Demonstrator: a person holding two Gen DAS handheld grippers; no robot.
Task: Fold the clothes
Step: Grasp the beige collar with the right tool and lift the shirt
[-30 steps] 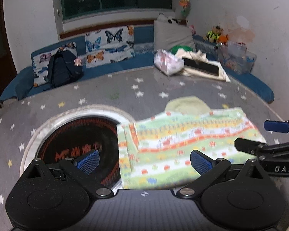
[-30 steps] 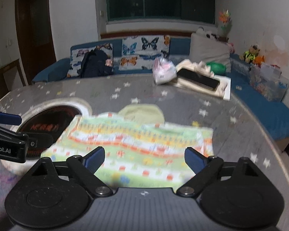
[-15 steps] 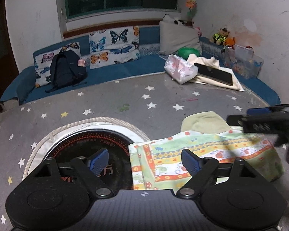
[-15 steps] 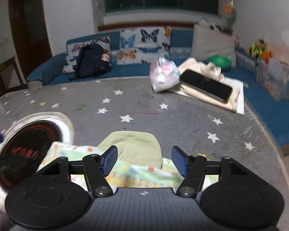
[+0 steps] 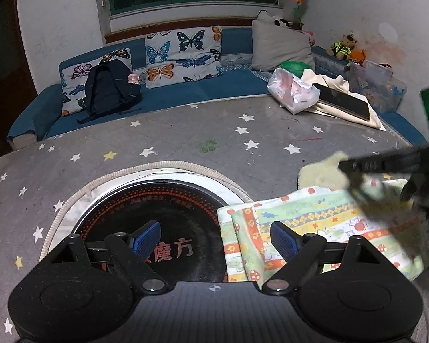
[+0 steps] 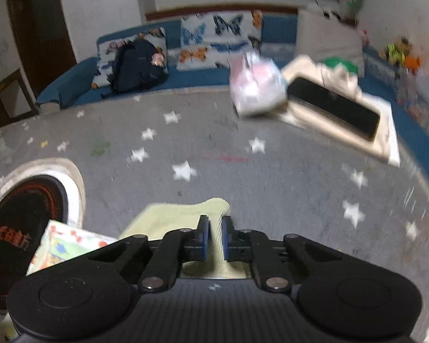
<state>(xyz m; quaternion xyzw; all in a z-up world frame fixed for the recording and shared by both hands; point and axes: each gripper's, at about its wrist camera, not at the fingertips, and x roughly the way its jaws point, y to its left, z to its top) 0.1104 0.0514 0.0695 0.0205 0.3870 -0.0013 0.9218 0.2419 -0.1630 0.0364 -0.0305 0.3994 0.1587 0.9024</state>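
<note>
The patterned garment (image 5: 323, 228) lies on the grey star-printed table (image 5: 186, 131), at about 4 o'clock in the left wrist view, with its left edge over the dark round cooktop (image 5: 157, 223) set in the table. This left edge looks already doubled, so I judge that one fold is done and more are left. A plain yellow-green part (image 5: 320, 174), maybe a collar or hood, comes out at the far side, near 3 o'clock. The left gripper (image 5: 214, 241) has its jaws spread wide; its right blue pad is over the cloth edge and its left pad over the cooktop, and they press on nothing. Compared with a second ago, the garment shows less width here and the left gripper has come closer to its left edge. The blurred dark right gripper (image 5: 357, 168) now reaches in from 3 o'clock over the far right part of the cloth, which looks lifted.

In the right wrist view, which is blurred, the right gripper (image 6: 215, 238) has its blue pads almost together, with a strip of the yellow-green part (image 6: 168, 217) between them, so it pinches it. A second ago these jaws were wide open above the flat garment. The patterned cloth (image 6: 68, 245) appears at 8 o'clock. The next fold is not yet made.
</note>
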